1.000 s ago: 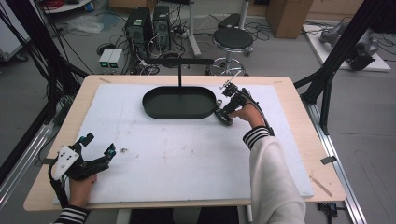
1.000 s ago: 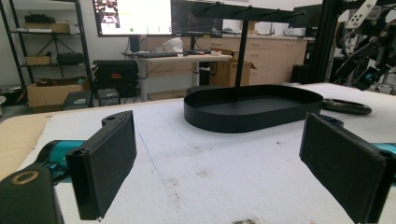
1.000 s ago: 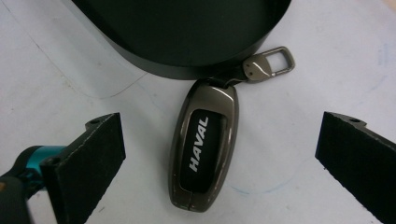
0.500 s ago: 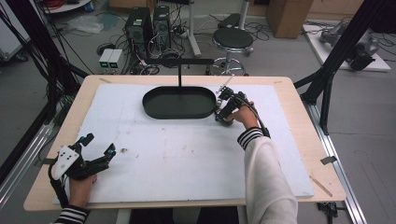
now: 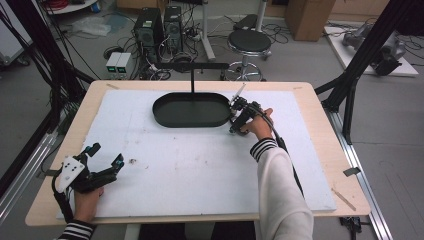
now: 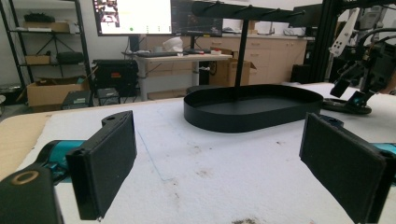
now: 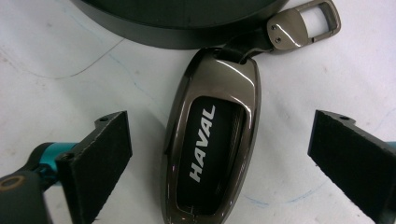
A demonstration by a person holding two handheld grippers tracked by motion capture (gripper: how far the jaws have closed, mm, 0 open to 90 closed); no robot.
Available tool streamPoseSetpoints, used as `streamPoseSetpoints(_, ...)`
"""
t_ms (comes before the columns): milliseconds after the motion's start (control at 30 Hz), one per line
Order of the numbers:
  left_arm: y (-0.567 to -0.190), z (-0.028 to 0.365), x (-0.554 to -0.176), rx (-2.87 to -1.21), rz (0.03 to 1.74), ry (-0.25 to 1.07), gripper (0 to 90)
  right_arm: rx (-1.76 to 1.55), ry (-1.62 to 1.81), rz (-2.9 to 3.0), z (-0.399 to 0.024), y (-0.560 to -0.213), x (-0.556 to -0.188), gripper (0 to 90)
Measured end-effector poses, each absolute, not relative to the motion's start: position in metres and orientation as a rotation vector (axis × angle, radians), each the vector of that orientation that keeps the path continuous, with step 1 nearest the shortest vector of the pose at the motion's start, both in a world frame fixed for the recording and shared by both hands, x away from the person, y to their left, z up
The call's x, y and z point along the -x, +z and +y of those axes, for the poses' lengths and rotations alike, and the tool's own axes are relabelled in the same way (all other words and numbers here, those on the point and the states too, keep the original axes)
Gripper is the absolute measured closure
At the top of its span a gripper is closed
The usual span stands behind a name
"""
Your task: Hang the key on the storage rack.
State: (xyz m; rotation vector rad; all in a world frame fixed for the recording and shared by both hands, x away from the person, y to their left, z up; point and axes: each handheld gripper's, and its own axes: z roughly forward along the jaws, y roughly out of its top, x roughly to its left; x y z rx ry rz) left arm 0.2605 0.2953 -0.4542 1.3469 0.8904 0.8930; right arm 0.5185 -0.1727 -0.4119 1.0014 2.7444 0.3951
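right gripper view showed the key fob (image 7: 212, 140) lying between the right gripper's (image 7: 219, 158) wide jaws, untouched as they had just been closing, beside the tray (image 7: 187, 28).

claw (image 6: 224, 163): jaws wide apart, nothing between | black oval tray (image 6: 252, 108) ahead on white mat (image 6: 210, 168)

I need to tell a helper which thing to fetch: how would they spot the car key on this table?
Find the black oval tray at the far middle of the white table. The car key lies flat beside the tray's right end, between the open right hand-held gripper pads. It alone is glossy, with white HAVAL lettering and a metal clip.
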Motion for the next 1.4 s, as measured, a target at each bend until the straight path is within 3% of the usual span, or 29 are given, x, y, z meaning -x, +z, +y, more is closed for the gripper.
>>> streamPoseSetpoints(167,-0.4542,0.2950,-0.2607,-1.344,0.891,0.891,11.4,-1.043,0.391,2.762,-0.1746,-0.4126,-0.5196,14.8)
streamPoseSetpoints(733,-0.4542,0.2952,-0.2604,-1.349,0.890,0.895,11.4,-1.111,0.419,2.791,-0.1766,-0.4137,-0.5218,29.7)
streamPoseSetpoints(867,-0.4543,0.2950,-0.2604,-1.348,0.889,0.895,11.4,-1.144,0.412,2.764,-0.1750,-0.4132,-0.5213,35.1)
streamPoseSetpoints(933,-0.4543,0.2951,-0.2604,-1.349,0.889,0.896,11.4,-1.147,0.412,2.763,-0.1754,-0.4117,-0.5214,43.3)
streamPoseSetpoints(1400,-0.4542,0.2951,-0.2604,-1.348,0.889,0.894,11.4,-1.299,0.450,2.703,-0.1770,-0.4106,-0.5208,48.2)
